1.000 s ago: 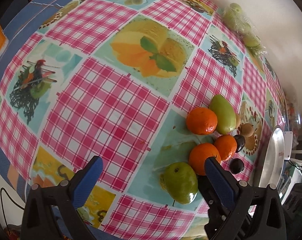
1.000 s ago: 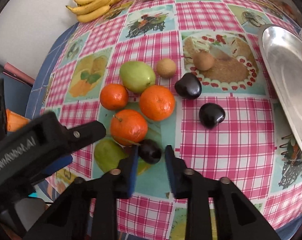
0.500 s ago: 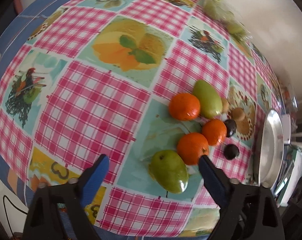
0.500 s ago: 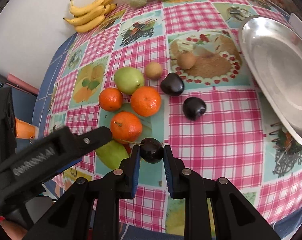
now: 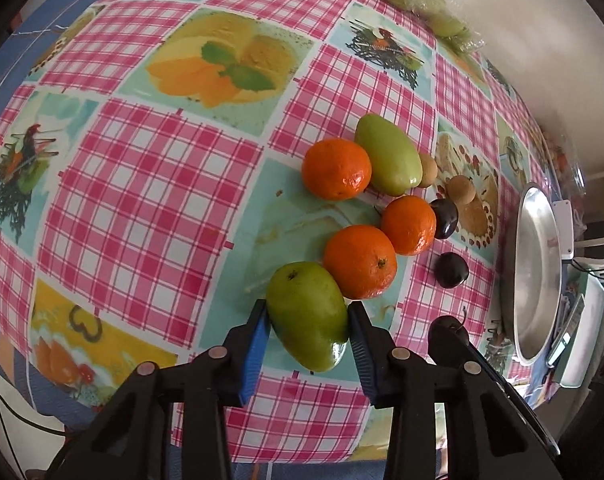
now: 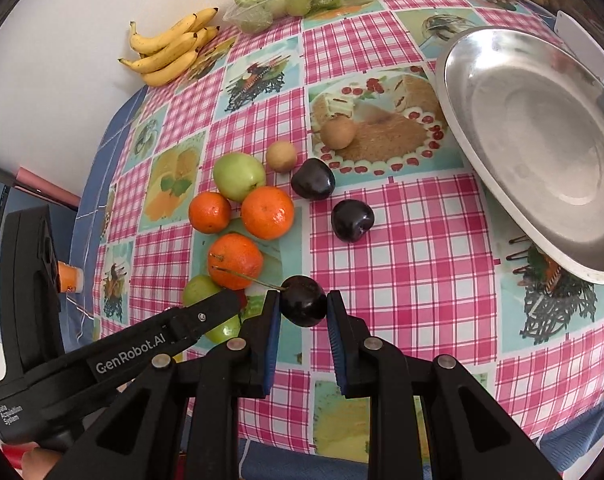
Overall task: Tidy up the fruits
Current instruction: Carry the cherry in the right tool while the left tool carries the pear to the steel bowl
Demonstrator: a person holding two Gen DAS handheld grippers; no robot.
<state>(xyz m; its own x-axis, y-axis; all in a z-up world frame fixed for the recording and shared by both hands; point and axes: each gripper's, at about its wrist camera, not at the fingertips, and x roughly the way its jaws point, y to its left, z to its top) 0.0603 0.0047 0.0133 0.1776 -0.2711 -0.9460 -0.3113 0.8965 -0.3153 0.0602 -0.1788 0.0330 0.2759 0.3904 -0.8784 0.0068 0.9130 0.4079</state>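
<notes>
Left hand-held gripper [image 5: 307, 330] has just been closing; its blue pads now sit against both sides of the green mango [image 5: 307, 316], pinching it on the tabletop [image 5: 142, 184]. Mango lies lengthwise between the jaws, far end touching an orange [image 5: 359, 262].

Right hand-held gripper [image 6: 302, 312] pinches a dark cherry [image 6: 303, 300] between its pads, thin stem sticking out to the left over the near orange.

Outward from the left hand-held gripper: second orange [image 5: 407, 225] just beyond the first, third orange [image 5: 336, 169] further off, touching a second green mango [image 5: 389, 155]. Two brown round fruits [image 5: 460, 189] sit past that mango. Two dark plums [image 5: 451, 270], one beside the second orange, one apart on the pink check.

Right of the fruit cluster, a silver tray [image 6: 541, 140], well apart from both grippers. At the far wall edge, a bunch of bananas [image 6: 170, 52] and a clear pack of green fruit [image 6: 282, 2].
</notes>
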